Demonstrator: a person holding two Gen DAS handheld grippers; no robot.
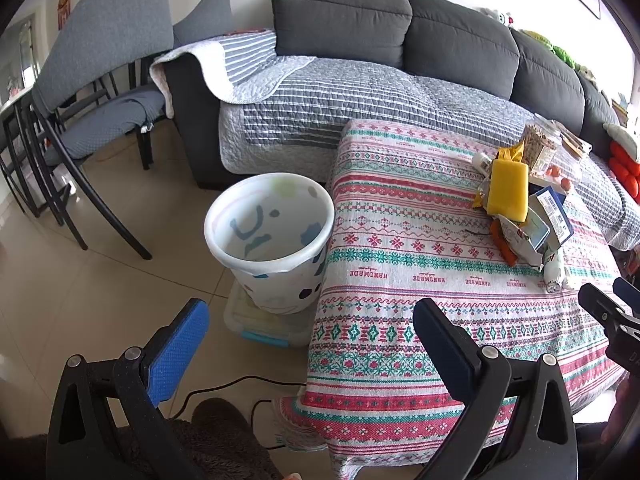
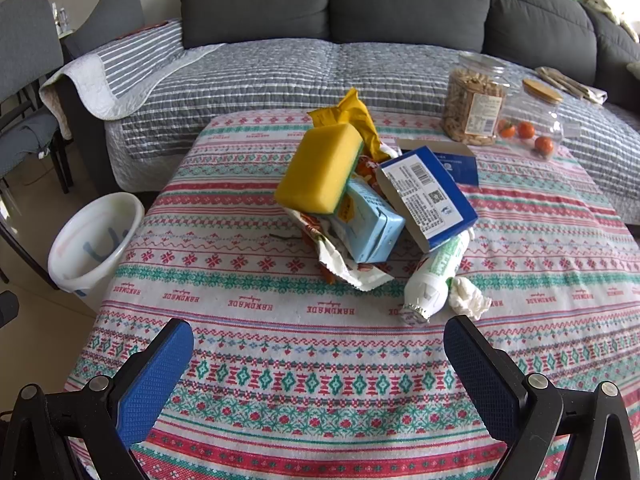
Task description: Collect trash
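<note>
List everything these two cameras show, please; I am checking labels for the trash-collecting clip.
Sponge: 1, yellow with green backing, top of the pile.
Carton: 1, light blue, under the sponge.
Box: 1, blue and white, open, right of the carton.
Wrapper: 1, yellow, behind the sponge.
Tube: 1, white and green, front of the pile.
Tissue: 1, white, crumpled beside the tube.
Jars: 2, clear, far right of the tablecloth.
Bin: 1, white, on the floor left of the table.
Sofa: 1, dark grey, behind.
Left gripper: open, empty.
Right gripper: open, empty.
</note>
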